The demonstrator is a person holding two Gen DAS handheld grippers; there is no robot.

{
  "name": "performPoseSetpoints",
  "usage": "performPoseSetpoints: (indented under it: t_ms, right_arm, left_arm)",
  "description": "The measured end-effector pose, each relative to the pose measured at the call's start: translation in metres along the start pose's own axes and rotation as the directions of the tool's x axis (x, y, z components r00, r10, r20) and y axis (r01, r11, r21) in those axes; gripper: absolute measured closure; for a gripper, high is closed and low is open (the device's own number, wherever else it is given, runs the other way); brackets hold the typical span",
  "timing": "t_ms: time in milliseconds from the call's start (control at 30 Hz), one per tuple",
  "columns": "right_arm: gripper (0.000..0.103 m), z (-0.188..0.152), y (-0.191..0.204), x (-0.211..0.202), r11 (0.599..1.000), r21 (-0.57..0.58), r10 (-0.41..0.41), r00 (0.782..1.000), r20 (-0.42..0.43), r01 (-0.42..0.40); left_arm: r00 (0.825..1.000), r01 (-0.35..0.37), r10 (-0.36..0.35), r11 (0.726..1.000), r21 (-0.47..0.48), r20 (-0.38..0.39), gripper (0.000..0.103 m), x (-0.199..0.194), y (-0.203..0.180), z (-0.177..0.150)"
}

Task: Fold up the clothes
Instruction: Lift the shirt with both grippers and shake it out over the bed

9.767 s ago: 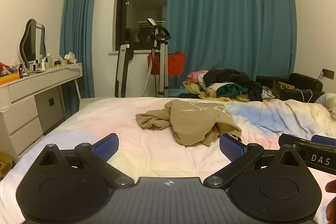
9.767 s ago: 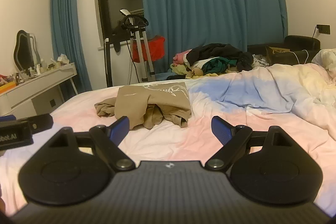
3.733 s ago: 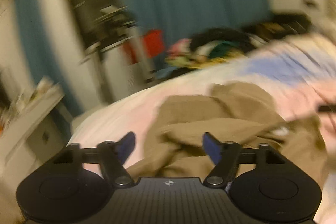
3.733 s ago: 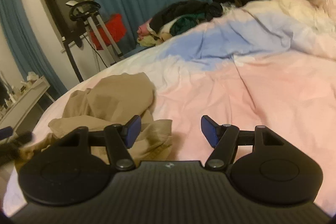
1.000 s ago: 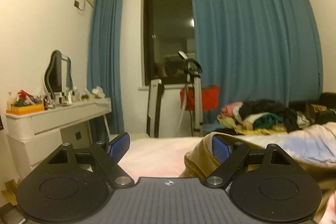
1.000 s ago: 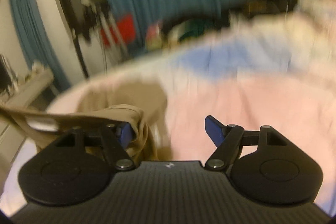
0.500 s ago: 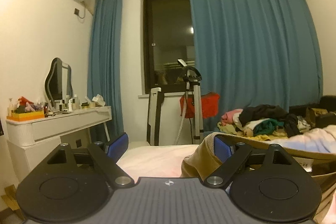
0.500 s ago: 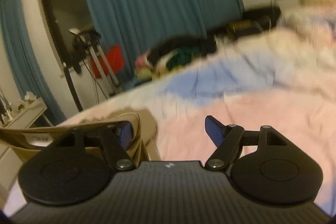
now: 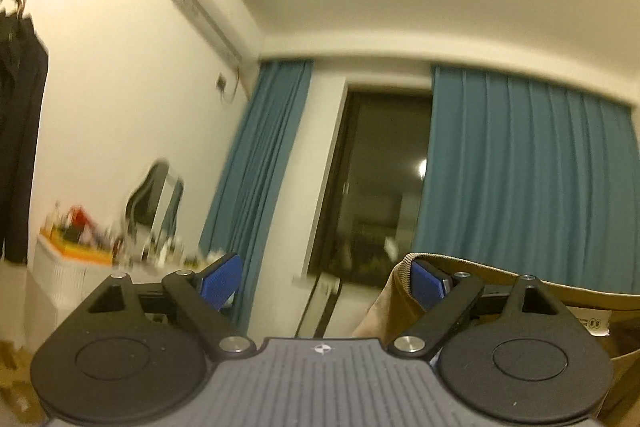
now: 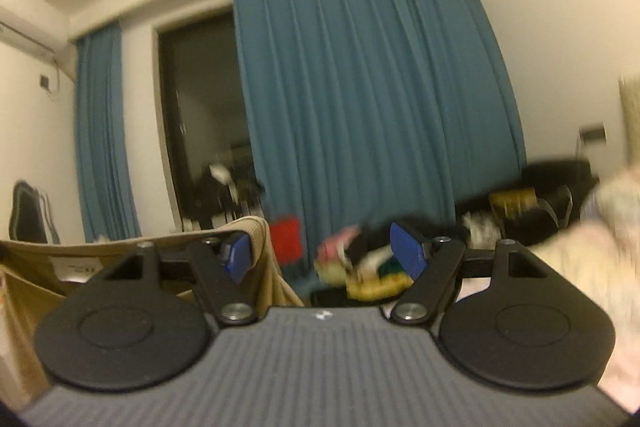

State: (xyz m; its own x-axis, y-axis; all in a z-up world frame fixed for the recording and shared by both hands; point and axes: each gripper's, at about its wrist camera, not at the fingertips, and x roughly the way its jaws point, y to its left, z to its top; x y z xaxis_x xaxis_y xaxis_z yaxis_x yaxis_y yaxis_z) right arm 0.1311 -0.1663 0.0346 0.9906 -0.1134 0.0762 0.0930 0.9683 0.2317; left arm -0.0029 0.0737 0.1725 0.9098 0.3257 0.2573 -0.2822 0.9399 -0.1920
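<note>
We are holding both grippers wide. The tan garment (image 9: 500, 281), its ribbed hem taut, is hanging looped over the left gripper's (image 9: 326, 281) right finger and the right gripper's (image 10: 320, 253) left finger, before pleated blue curtains (image 10: 372, 95).

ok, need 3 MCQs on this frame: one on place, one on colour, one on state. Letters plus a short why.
1. Where does the tan garment hang on the left gripper?
A. over its right finger
B. over its left finger
C. apart from both

2. What colour are the curtains?
A. red
B. blue
C. white

3. How do the jaws of the right gripper stand?
A. shut on the garment
B. shut on nothing
C. wide apart

Key: 1 A, the ribbed hem wraps the right pad. 2 B, blue folds flank the dark window. 3 C, a wide gap separates the pads; fabric is hooked on the left finger only.
</note>
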Motion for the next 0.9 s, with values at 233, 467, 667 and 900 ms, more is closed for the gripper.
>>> performPoseSetpoints:
  t_ms: [233, 467, 667, 900]
  right_arm:
    - [0.029, 0.125, 0.021, -0.045, 0.999, -0.035, 0.042, 0.984, 0.175, -0.036]
    - [0.028, 0.223, 0.021, -0.094, 0.996, -0.036, 0.086, 0.966, 0.242, -0.08]
    - [0.028, 0.235, 0.024, -0.097, 0.994, -0.1, 0.064, 0.975, 0.213, -0.043]
    - [0.016, 0.166, 0.012, -0.016, 0.994, -0.11, -0.012, 0.997, 0.072, 0.02]
  left_arm:
    - [0.978, 0.072, -0.066, 0.997, -0.022, 0.198, 0.01, -0.02, -0.008, 0.135]
    - [0.96, 0.184, -0.164, 0.98, -0.072, 0.227, 0.008, -0.044, -0.001, 0.241]
    - [0.969, 0.24, -0.234, 0.967, -0.084, 0.083, 0.005, -0.011, -0.005, 0.237]
    - [0.963, 0.231, -0.239, 0.97, -0.077, -0.124, 0.005, 0.07, -0.021, 0.14]
